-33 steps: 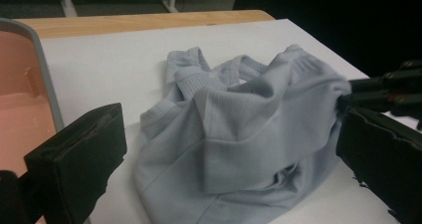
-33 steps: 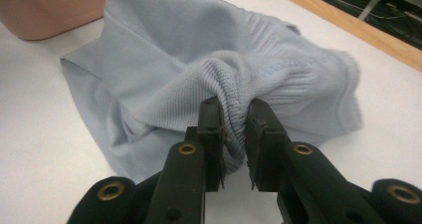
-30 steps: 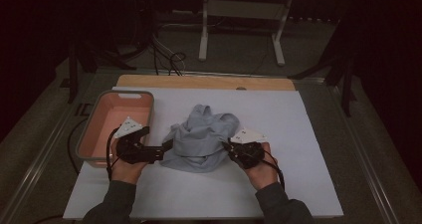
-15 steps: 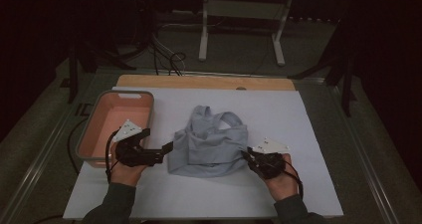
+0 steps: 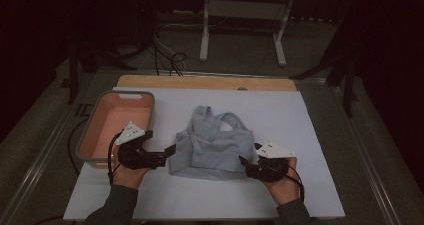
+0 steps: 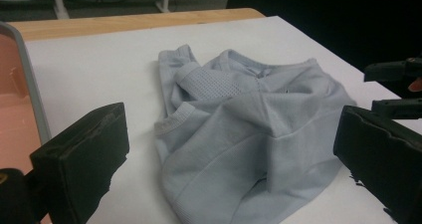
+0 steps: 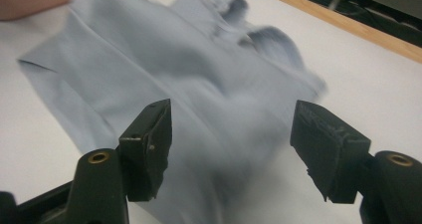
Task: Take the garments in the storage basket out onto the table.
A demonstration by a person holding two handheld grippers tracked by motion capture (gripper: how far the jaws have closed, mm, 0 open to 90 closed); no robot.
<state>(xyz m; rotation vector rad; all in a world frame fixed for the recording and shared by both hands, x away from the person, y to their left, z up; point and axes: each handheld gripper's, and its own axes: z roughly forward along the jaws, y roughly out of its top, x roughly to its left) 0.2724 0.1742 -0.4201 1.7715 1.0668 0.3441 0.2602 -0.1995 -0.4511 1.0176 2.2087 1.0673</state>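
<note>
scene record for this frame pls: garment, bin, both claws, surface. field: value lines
garment: light grey-blue fabric sports top, lying rumpled on the sheet, straps toward the far edge
bin: salmon-pink plastic tub with grey rim, left of the top
left claw: open, at the top's left edge, nothing pinched
right claw: jaws have just been opening; open at the top's lower right corner, fabric not pinched
surface: white sheet over a wooden tabletop

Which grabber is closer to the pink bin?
Left. The left gripper sits right beside the pink bin; the right gripper is across the grey top, far from it.
</note>
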